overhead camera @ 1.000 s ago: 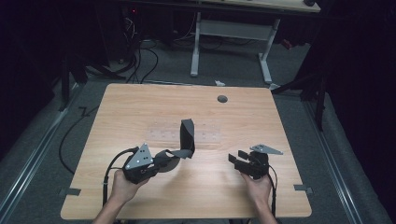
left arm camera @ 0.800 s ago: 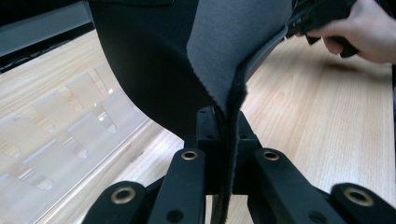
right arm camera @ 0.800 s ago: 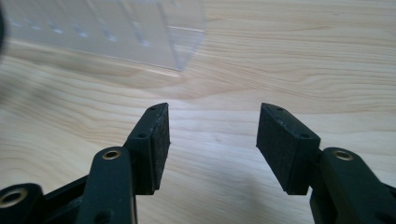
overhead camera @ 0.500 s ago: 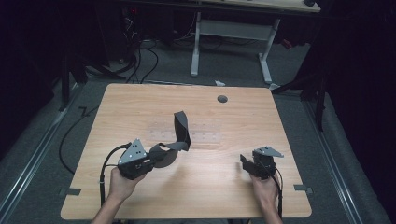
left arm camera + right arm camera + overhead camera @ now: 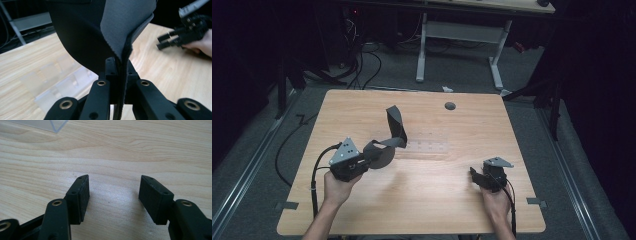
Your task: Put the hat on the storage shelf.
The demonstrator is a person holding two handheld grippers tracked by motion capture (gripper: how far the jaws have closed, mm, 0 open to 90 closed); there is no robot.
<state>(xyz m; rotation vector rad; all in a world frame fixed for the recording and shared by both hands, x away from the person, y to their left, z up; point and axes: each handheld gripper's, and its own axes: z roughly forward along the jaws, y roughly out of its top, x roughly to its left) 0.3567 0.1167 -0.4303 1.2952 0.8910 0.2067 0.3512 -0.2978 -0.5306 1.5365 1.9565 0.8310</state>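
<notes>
one dark fabric piece [image 5: 388,137], one table [image 5: 452,200], two hand-held grippers

Left black hand-held gripper [image 5: 374,156], at seven o'clock of the high view, clamped tight on a dark grey fabric piece [image 5: 117,32]. Right black hand-held gripper [image 5: 113,195], at five o'clock, jaws spread wide apart, aimed toward ten o'clock.

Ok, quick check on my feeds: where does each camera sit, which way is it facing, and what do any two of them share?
High view: above the person's side, facing forward and down on the wooden table; both forearms and hands enter from below.
Left gripper view: rides the left tool, looking along jaws shut on a dark fabric piece.
Right gripper view: rides the right tool, jaws open over bare wood.
Shared: high and left gripper views both show the fabric and the right tool.
</notes>
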